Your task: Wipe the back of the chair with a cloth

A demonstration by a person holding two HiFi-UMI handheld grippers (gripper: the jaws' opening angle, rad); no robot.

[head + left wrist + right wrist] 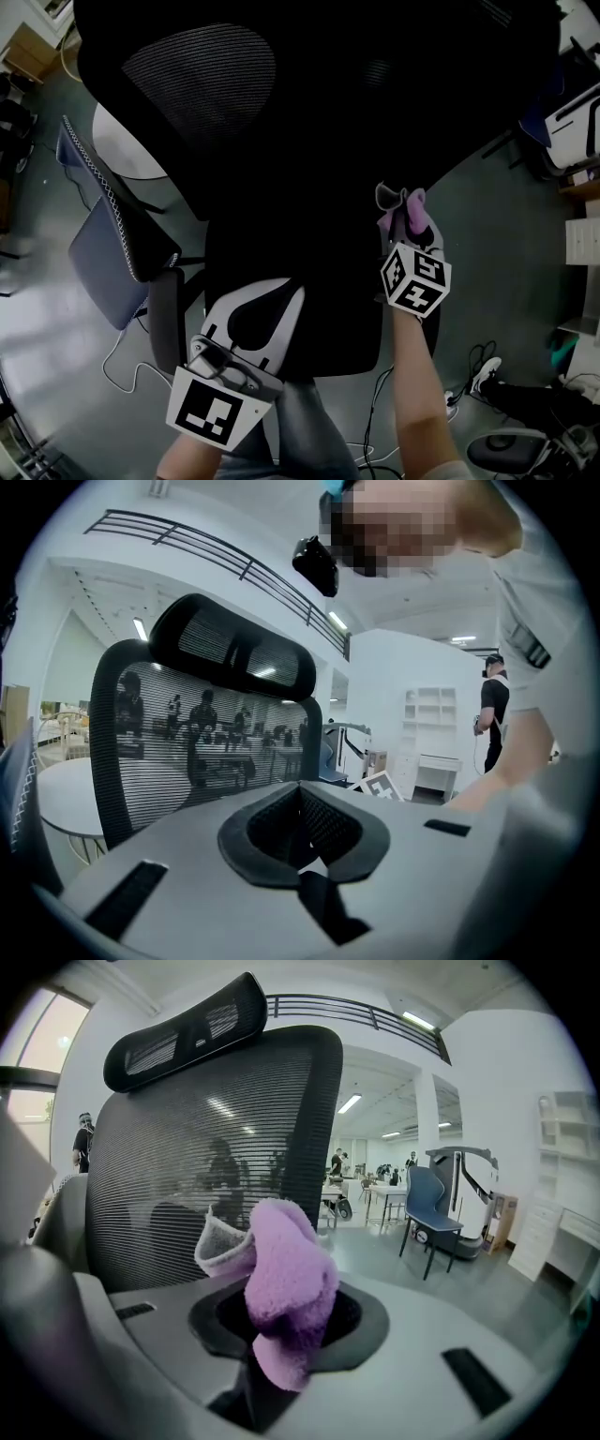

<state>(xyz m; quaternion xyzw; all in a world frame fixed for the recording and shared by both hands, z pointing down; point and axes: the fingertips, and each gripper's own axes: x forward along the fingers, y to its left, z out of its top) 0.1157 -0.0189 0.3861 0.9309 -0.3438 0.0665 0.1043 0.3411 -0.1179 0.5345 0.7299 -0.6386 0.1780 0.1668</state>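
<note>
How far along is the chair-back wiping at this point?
Done: the purple cloth is picked up, clamped in the right gripper. In hand: it is held at the chair's mesh back; contact unclear. Remaining: the wiping itself; no wiped area shows. The left gripper is shut, empty.

The head view is dim, the chair (319,141) nearly black against a pale glossy floor (56,366), while both gripper views are bright under ceiling strip lights (350,1103), bulged and dark-cornered at the edges.

Left gripper (269,302) closed, empty; right gripper (405,225) clamping cloth (286,1288).
</note>
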